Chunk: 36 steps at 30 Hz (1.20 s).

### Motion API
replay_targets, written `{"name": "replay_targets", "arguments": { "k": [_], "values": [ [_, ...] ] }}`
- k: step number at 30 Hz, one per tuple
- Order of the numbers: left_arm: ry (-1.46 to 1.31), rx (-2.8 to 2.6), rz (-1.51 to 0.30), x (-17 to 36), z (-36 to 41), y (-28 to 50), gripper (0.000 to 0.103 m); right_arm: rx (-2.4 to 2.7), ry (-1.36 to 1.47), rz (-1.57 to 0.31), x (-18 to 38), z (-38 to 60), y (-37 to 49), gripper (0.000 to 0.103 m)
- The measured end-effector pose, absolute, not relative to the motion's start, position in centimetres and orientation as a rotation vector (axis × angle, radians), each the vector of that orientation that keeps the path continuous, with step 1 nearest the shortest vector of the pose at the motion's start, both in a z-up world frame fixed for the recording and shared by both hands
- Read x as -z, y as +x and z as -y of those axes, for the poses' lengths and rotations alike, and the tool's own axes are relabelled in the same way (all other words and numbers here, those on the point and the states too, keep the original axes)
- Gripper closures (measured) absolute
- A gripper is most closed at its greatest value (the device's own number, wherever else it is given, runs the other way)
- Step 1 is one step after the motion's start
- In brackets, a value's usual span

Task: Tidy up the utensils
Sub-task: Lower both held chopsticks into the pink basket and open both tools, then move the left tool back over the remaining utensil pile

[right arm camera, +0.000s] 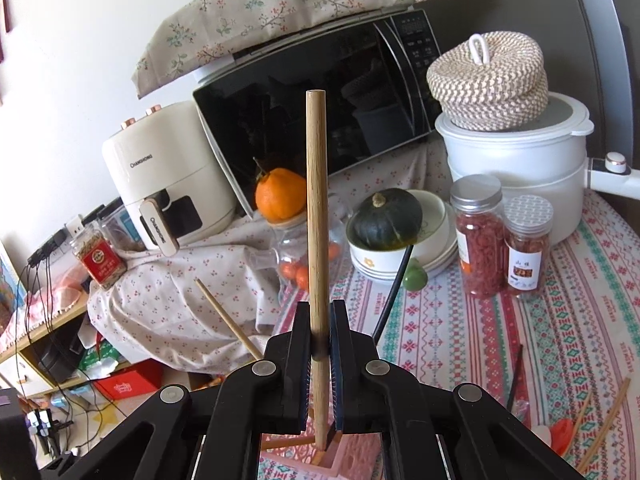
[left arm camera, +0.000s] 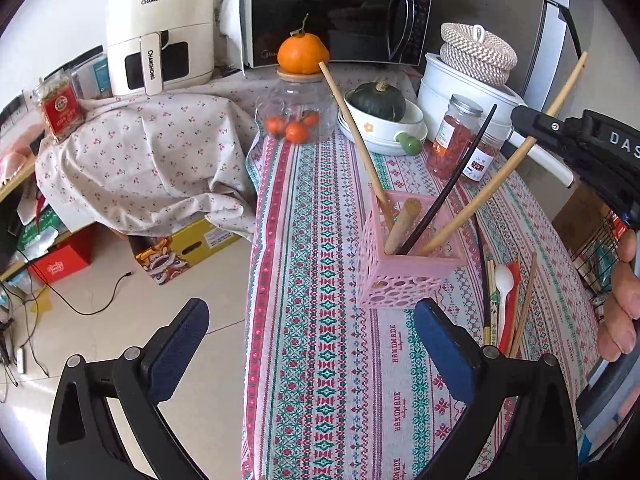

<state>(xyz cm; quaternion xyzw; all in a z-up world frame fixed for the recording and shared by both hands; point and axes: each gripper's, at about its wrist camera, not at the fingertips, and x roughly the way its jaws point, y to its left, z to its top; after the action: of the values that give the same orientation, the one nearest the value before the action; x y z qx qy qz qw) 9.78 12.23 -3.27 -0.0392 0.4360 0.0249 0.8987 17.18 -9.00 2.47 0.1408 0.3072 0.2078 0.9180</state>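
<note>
A table under a patterned cloth (left arm camera: 320,320) stands in a cluttered kitchen corner, tiled floor to its left.

Nearest in the left wrist view, the left gripper (left arm camera: 312,330) hangs over the table's near edge with its blue-padded fingers spread wide and nothing between them. Just beyond it stands a pink holder (left arm camera: 404,268) with a perforated wall. Inside lean a light chopstick (left arm camera: 356,136), a thick wooden stick (left arm camera: 404,220), a black chopstick (left arm camera: 452,184) and another light chopstick (left arm camera: 504,172). To the right of the holder, loose utensils (left arm camera: 504,300) lie on the cloth: chopsticks, a white spoon and a red one.

The right gripper (right arm camera: 320,344) is pressed together on that last chopstick (right arm camera: 317,216), pinching it below its middle; its lower end reaches into the holder (right arm camera: 352,452), seen directly beneath the fingers.

Further back sit a bowl (left arm camera: 384,124) holding a dark green squash (left arm camera: 378,100), two jars (left arm camera: 460,140) of red contents, and a glass jar (left arm camera: 298,108) topped by an orange (left arm camera: 302,54). Behind them are a white pot (left arm camera: 460,92) carrying a woven basket (left arm camera: 476,52), a microwave (left arm camera: 332,12) and a white air fryer (left arm camera: 160,28).
</note>
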Motion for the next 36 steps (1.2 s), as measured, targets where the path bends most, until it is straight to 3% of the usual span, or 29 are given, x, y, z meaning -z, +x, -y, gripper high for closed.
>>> {"name": "replay_targets", "arguments": {
  "k": [2,5,7,13,22,36],
  "values": [
    [-0.073,-0.046,-0.905,3.3,-12.1,9.6,0.000,-0.432,0.289,-0.656,-1.7,8.8,17.5,0.094],
    [-0.061,-0.037,-0.897,3.1,-11.8,9.4,0.000,-0.440,0.307,-0.694,-1.0,8.9,17.8,0.081],
    [-0.060,-0.032,-0.889,2.8,-11.5,9.1,0.000,-0.438,0.321,-0.693,-1.2,9.3,17.6,0.048],
    [-0.058,-0.007,-0.872,1.9,-10.5,8.0,0.000,-0.410,0.304,-0.661,-3.0,11.4,16.3,0.020],
    [-0.015,0.055,-0.871,1.1,-7.6,6.1,0.000,-0.326,0.197,-0.694,-4.0,16.3,13.9,0.011],
    [0.045,0.163,-0.921,2.3,0.3,6.4,0.000,-0.201,0.073,-0.918,0.5,22.7,11.7,0.009]
  ]
}}
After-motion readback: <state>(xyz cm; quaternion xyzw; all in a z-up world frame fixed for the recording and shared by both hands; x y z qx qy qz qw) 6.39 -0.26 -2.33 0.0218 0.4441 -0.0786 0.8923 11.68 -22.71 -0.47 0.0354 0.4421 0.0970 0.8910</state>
